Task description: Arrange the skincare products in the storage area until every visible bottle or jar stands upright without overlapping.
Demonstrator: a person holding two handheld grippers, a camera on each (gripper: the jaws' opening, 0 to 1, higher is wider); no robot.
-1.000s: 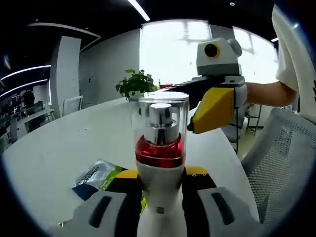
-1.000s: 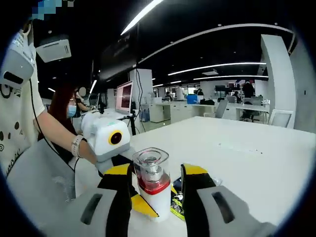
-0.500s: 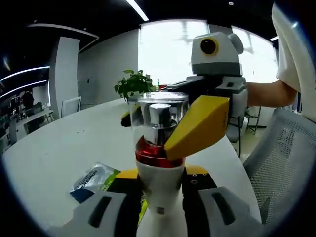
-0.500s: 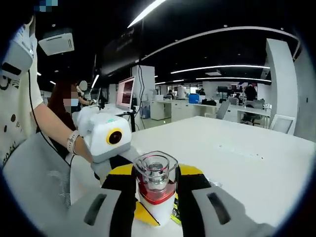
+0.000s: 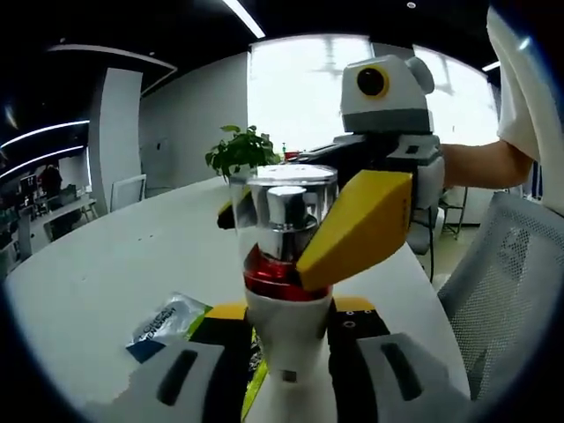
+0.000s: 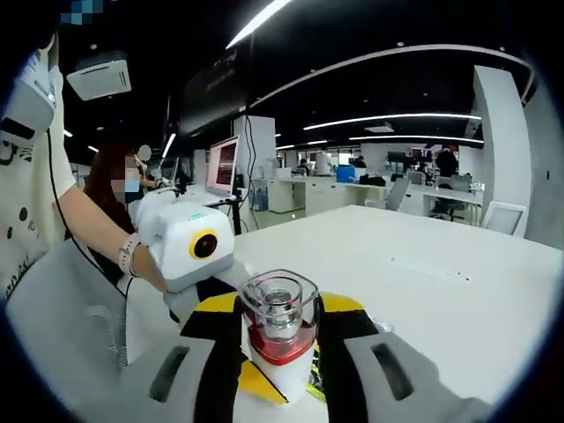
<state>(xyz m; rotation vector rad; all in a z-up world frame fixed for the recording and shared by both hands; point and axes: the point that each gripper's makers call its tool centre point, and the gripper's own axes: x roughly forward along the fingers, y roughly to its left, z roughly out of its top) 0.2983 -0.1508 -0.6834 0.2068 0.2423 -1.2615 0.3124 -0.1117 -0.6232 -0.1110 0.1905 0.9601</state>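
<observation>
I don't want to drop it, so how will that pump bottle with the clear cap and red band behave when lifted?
The bottle is tall on a narrow white base, so it probably tips easily. Its glossy clear cap looks slippery and might pull off, so holding there seems risky. Both the left gripper and right gripper hold it, which should steady it.

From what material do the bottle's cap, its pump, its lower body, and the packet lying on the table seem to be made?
Bottle:
Cap: clear, glossy hard plastic, perhaps glass; the pump shows through it.
Pump: bright silver, mirror-like, so metal or metallised plastic.
Lower body: opaque white, smooth, probably plastic, under a red band.
Packet: thin printed foil or plastic film; it lies flat on the table and shines.
</observation>
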